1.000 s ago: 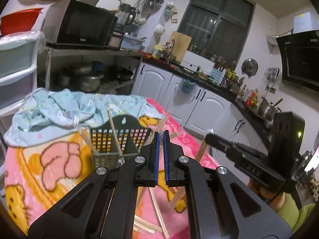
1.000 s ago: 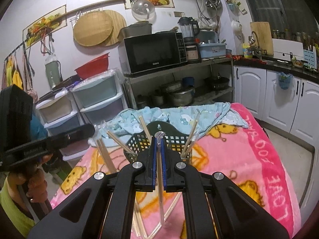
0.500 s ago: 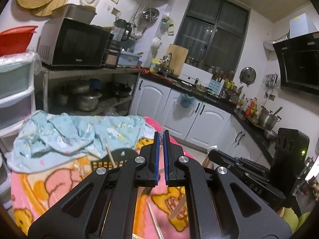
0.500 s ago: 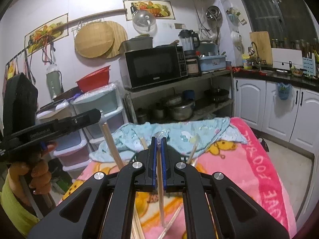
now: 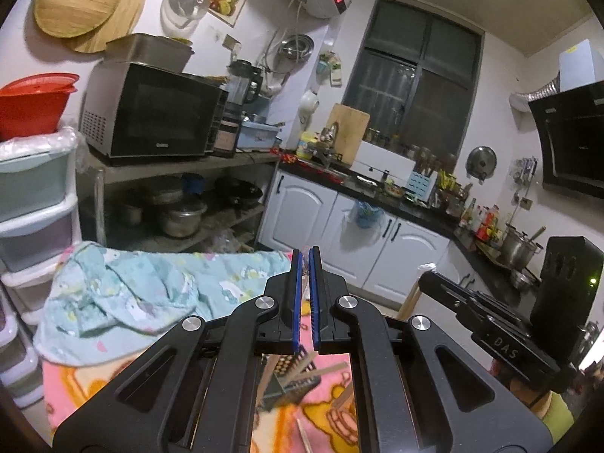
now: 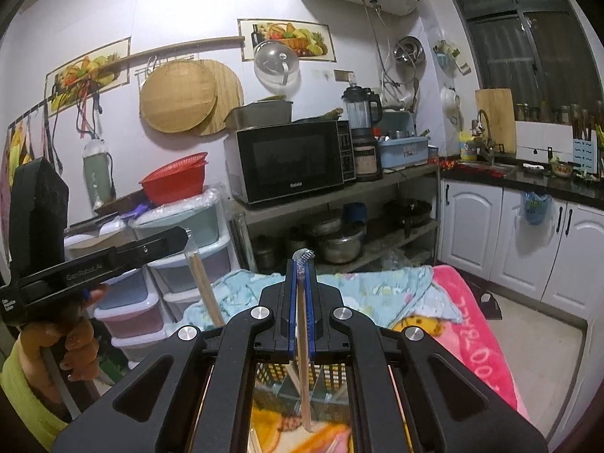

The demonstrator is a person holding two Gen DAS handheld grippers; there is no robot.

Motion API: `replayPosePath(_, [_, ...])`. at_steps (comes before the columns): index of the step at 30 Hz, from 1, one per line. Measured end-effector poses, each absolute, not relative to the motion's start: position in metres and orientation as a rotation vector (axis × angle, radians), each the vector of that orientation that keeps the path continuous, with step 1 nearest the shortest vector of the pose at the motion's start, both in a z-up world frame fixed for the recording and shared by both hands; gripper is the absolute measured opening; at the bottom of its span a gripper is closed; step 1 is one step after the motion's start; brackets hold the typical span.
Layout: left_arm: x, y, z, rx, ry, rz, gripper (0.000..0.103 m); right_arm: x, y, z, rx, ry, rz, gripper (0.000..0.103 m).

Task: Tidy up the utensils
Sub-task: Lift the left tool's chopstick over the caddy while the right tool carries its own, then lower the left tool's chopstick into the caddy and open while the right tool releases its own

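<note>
Chopsticks in clear wrap (image 6: 302, 324) are sitting clamped between the closed jaws of the right gripper (image 6: 301, 264), their lower ends hanging over the mesh utensil basket (image 6: 271, 372) on the pink blanket (image 6: 475, 332). Seen from the right wrist, the left gripper (image 6: 177, 239) is pinching another wrapped pair (image 6: 205, 290). From the left wrist, the left gripper (image 5: 303, 255) is showing pads nearly together, the basket (image 5: 287, 373) lying below it.

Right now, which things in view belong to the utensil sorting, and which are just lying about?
Job: right hand-held gripper shut on a wrapped chopstick; left hand-held gripper shut on another chopstick; mesh basket.
Lying about: blue cloth; pink blanket; microwave; red basin.
</note>
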State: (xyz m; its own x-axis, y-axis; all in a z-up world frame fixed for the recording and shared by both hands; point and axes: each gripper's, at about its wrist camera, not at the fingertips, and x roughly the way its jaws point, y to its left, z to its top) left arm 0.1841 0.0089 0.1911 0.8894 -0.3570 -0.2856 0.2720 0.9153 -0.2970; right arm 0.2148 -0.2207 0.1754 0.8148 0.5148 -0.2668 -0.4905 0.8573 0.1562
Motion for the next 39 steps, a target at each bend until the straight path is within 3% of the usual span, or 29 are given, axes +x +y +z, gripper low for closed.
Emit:
replayPosePath(13, [0.218, 0.022, 0.189, -0.295, 0.347, -0.292, 0.002, 0.253, -0.213, 0.189, 0.102, 0.279, 0.51, 0.004])
replayPosePath(39, [0.243, 0.033, 0.128, -0.327, 0.433, -0.302, 0.002, 0.304, -0.192, 0.117, 0.129, 0.367, 0.466, 0.005])
